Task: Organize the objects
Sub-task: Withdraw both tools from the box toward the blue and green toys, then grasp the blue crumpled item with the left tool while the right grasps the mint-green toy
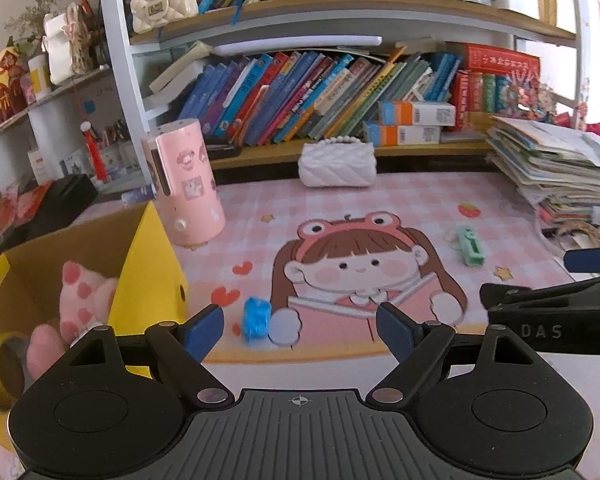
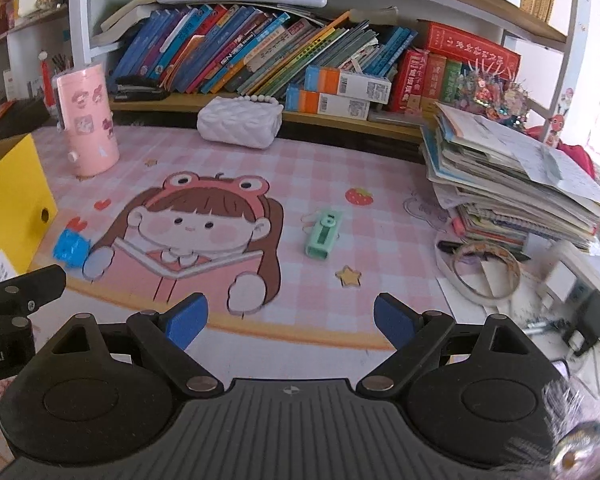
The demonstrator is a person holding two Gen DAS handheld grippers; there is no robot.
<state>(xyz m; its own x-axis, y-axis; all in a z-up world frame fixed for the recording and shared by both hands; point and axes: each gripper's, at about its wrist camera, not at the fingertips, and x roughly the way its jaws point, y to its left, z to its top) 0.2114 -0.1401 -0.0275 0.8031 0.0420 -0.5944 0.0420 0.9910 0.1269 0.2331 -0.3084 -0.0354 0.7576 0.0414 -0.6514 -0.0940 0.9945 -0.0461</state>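
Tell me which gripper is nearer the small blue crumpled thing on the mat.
Left. The left gripper hangs open just short of the blue crumpled thing, which lies ahead by its left finger. The right gripper, also open, has it far off to its left, beside the yellow box.

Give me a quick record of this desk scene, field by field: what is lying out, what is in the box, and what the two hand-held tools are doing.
surface: pink cartoon desk mat
loose on mat: small blue item; mint green gadget
box: yellow cardboard box, open, at the mat's left edge
in box: pink plush toy; yellow tape roll
standing: pink cylinder; white quilted purse
left tool: open, empty
right tool: open, empty
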